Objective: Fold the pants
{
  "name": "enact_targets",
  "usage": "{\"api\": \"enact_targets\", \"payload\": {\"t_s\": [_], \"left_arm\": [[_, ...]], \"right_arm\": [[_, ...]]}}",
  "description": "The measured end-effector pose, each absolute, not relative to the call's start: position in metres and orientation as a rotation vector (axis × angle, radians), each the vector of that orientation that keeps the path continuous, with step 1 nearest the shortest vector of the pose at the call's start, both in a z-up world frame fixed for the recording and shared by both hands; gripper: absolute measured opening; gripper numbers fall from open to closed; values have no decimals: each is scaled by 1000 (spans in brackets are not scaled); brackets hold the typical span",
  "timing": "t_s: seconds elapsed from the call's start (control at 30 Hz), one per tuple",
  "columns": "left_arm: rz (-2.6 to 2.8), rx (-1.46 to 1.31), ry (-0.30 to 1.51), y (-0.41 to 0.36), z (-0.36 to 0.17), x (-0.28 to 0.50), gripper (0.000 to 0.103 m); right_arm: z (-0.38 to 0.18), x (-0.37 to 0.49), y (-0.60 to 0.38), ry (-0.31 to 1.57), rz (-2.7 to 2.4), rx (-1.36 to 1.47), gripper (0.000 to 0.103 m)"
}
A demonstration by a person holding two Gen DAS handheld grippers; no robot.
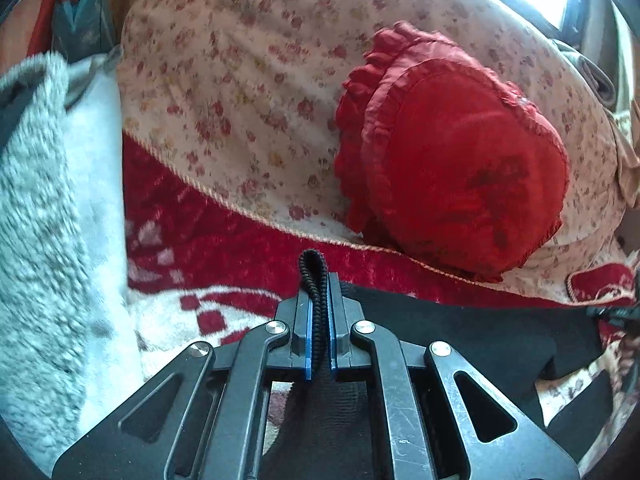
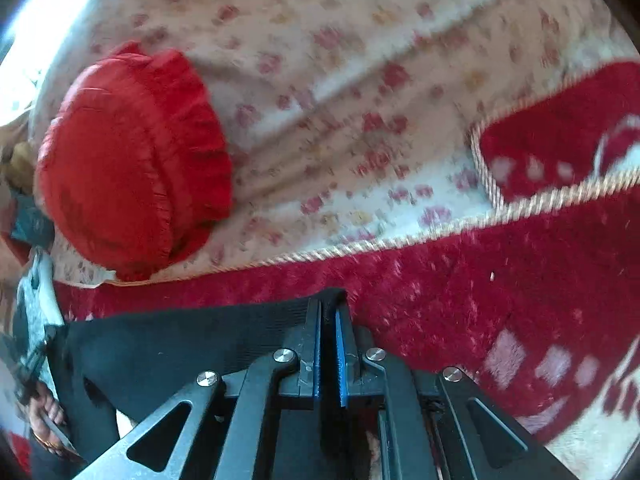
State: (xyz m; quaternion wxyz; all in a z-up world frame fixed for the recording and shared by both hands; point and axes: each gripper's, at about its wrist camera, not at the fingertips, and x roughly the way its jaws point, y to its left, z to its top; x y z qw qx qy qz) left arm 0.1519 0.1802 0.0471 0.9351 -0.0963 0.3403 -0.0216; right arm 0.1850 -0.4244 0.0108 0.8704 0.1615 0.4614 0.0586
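The black pants (image 1: 460,332) are held up between both grippers over a red blanket. My left gripper (image 1: 319,284) is shut on a ribbed black edge of the pants, which loops out above the blue pads. The cloth stretches right from it. My right gripper (image 2: 328,312) is shut on another corner of the pants (image 2: 180,344); the cloth stretches left from it and hangs down. The lower part of the pants is hidden behind the grippers.
A red and white fuzzy blanket (image 2: 500,280) covers the bed. A floral quilt (image 1: 248,92) lies behind it with a red heart-shaped frilled pillow (image 1: 460,176), also in the right wrist view (image 2: 128,160). A grey-white fleece (image 1: 44,220) hangs at left.
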Motion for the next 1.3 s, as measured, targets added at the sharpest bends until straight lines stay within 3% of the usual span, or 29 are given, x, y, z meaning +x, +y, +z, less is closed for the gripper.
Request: {"api": "enact_targets", "payload": {"t_s": [0.27,0.53,0.6,0.63,0.67,1.0,1.17,1.2,1.27,1.3], "left_arm": [[-33,-160,658,182,77,77,4],[-29,-478,867,216,26,1,5],[-13,-561,935,224,10,-11,21],[4,-581,947,225,7,-18,36],[15,-600,951,228,6,-25,44],[-36,-710,937,218,16,-61,53],[-175,-1018,1015,220,0,-54,53],[-196,-1113,1013,224,0,-51,56],[-185,-1230,1019,229,0,-46,72],[-174,-1282,1007,231,1,-43,73]], "right_arm": [[62,95,-407,787,224,198,5],[64,-12,-396,736,314,102,5],[50,-25,-396,789,311,72,6],[42,-31,-394,819,290,44,6],[37,-35,-393,845,262,13,6],[44,-61,-407,903,10,84,9],[51,-72,-403,882,66,233,9],[51,-75,-400,875,70,234,9],[53,-80,-389,863,64,194,9],[54,-80,-384,860,58,172,9]]}}
